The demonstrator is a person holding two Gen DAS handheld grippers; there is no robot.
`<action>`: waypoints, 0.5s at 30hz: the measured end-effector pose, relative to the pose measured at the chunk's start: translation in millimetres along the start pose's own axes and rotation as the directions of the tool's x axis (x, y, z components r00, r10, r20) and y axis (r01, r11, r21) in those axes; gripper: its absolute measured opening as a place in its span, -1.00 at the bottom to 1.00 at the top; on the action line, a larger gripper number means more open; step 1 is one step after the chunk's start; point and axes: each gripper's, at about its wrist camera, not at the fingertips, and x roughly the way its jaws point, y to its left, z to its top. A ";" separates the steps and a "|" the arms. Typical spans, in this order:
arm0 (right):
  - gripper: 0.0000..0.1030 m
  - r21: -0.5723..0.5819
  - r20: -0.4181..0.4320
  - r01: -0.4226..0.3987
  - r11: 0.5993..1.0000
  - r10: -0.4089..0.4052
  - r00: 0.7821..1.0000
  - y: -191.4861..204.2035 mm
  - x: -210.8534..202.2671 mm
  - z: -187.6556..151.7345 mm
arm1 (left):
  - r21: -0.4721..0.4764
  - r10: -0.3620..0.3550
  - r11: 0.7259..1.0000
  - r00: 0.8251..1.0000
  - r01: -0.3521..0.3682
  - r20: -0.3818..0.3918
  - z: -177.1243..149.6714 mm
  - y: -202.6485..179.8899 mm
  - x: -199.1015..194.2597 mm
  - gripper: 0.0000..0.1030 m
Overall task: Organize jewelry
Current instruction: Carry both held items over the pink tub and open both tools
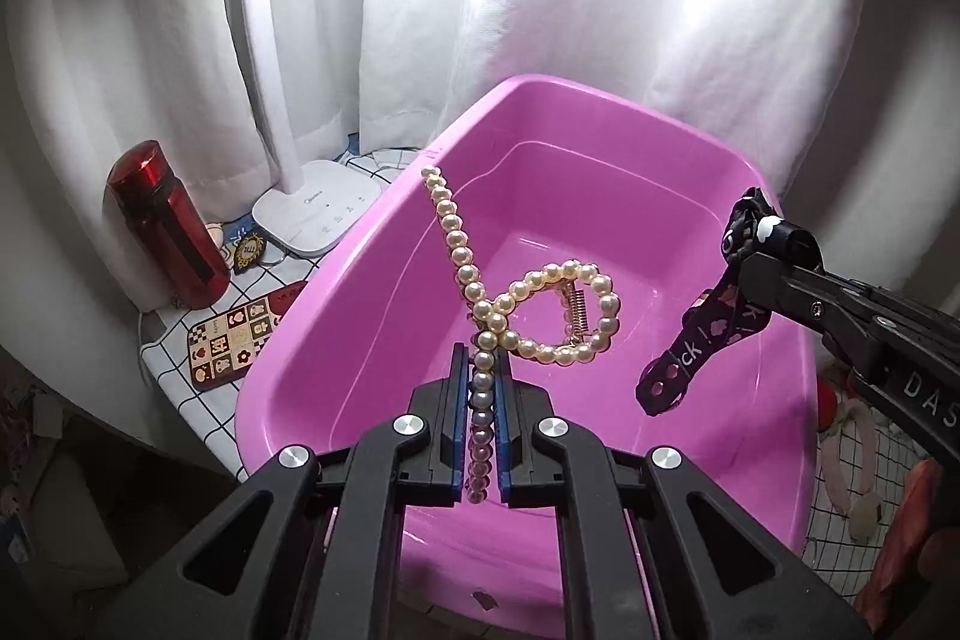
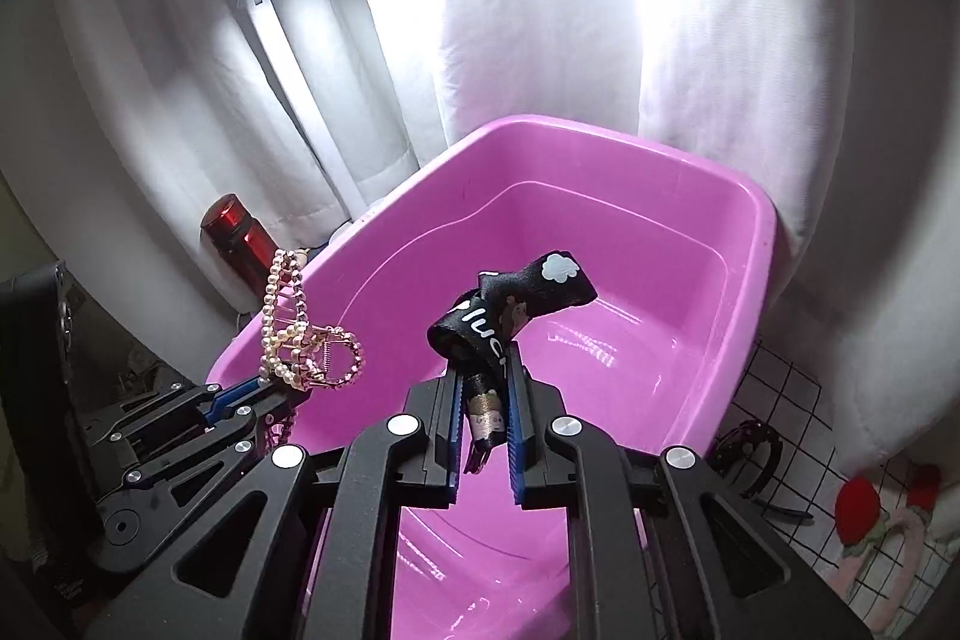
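A pearl hair clip (image 1: 543, 307) with a gold spring hangs over the pink tub (image 1: 384, 292), and my left gripper (image 1: 483, 370) is shut on its pearl strand. In the right wrist view the same pearl clip (image 2: 300, 340) sticks up from the left gripper (image 2: 276, 391) at the tub's left rim. My right gripper (image 2: 486, 388) is shut on a black printed ribbon bow (image 2: 510, 310), held above the pink tub (image 2: 660, 316). From the left wrist view the ribbon bow (image 1: 708, 328) dangles from the right gripper (image 1: 759, 250) at the right. The tub's inside is bare.
A red bottle (image 1: 165, 226), a white lamp base (image 1: 318, 214) and a patterned card (image 1: 237, 340) sit on the checked cloth left of the tub. White curtains hang behind. Right of the tub lie a black headband (image 2: 747, 451) and a pink headband with red strawberries (image 2: 870, 520).
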 end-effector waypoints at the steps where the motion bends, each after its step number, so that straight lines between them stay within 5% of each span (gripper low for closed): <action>1: -0.77 0.007 -0.030 0.003 1.000 -0.003 1.000 -3.6 9.2 -0.9 | -0.003 -0.002 1.000 1.000 0.002 -0.020 1.0 2.3 7.3 -0.85; 7: -0.66 0.043 -0.138 0.046 0.998 -0.039 0.990 -10.6 39.5 0.9 | 0.004 0.005 1.000 0.994 -0.005 -0.112 5.8 9.0 34.5 -0.82; 9: -0.14 0.049 -0.161 0.064 0.997 -0.055 0.985 -12.3 43.3 1.6 | 0.003 0.015 1.000 0.993 -0.015 -0.117 7.8 9.1 33.4 -0.61; 10: 0.01 0.050 -0.160 0.071 0.996 -0.062 0.985 -13.2 44.3 2.7 | 0.005 0.018 1.000 0.994 -0.017 -0.109 8.9 9.8 31.1 -0.18; 11: 0.17 0.048 -0.156 0.079 0.996 -0.070 0.985 -13.2 42.8 3.5 | 0.006 0.026 1.000 0.995 -0.025 -0.091 10.2 10.4 27.0 0.45; 13: 0.21 0.039 -0.140 0.099 0.994 -0.093 0.986 -12.7 39.8 7.1 | 0.008 0.044 0.999 0.999 -0.044 -0.026 13.8 11.6 14.6 0.74; 15: 0.23 0.043 -0.129 0.110 0.993 -0.104 0.986 -14.3 34.8 9.9 | 0.030 0.055 0.998 0.998 -0.054 -0.006 17.1 8.7 8.9 0.74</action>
